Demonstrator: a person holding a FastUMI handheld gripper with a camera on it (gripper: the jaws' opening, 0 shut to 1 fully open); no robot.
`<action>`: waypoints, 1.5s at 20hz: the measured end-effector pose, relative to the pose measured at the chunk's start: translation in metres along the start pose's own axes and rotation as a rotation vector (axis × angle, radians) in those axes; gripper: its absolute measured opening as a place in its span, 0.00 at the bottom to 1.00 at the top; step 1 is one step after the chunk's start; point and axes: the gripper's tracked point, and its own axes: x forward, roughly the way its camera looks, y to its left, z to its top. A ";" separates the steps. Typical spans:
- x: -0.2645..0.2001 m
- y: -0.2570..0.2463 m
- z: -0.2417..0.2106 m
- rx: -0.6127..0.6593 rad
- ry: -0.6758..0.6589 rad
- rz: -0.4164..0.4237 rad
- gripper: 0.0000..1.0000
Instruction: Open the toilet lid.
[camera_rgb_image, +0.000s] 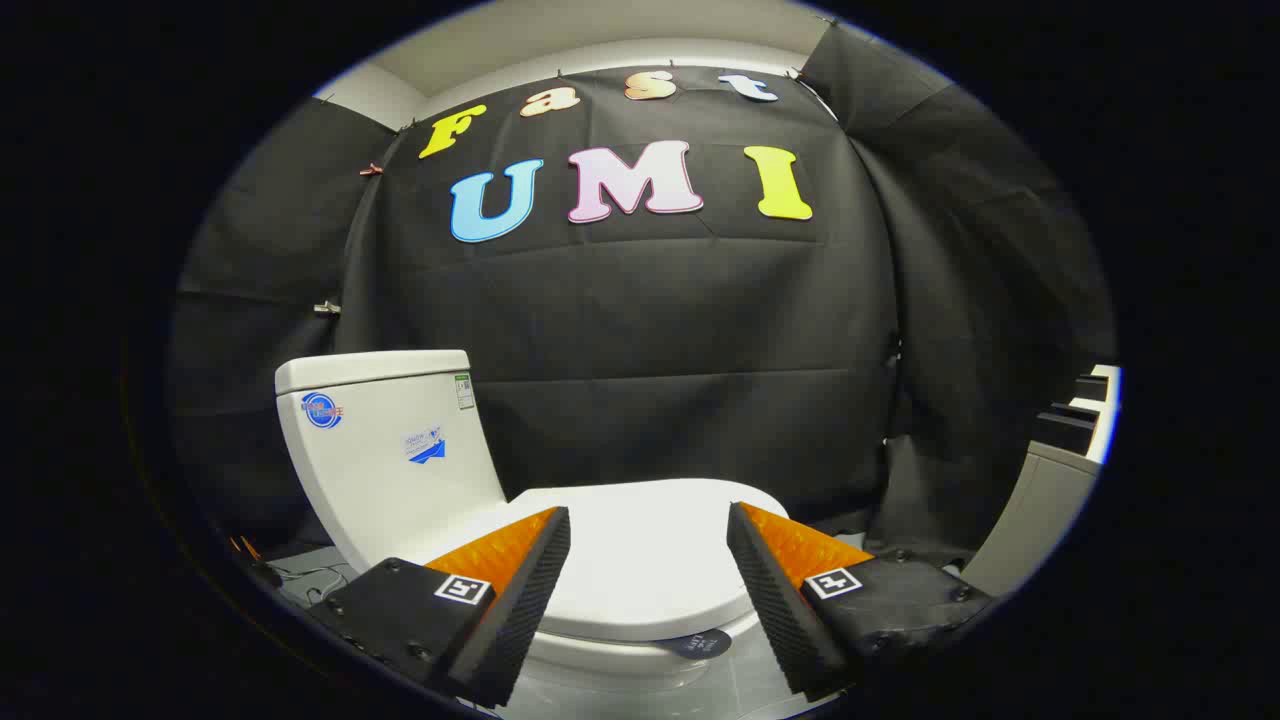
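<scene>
The lid (650, 555) lies flat and shut on the toilet, its front edge seen between the fingers. The gripper (648, 555) is wide open, holding nothing, likely ready to catch that edge.

Glossy smooth toilet lid (650, 560), glazed ceramic-looking tank (390, 450), matt creased cloth wall (650, 330)
</scene>
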 end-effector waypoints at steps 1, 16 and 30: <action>0.001 -0.001 -0.001 0.003 0.004 -0.003 0.98; 0.000 -0.006 0.004 0.000 -0.014 -0.015 0.98; 0.001 -0.003 0.005 -0.013 -0.018 -0.013 0.98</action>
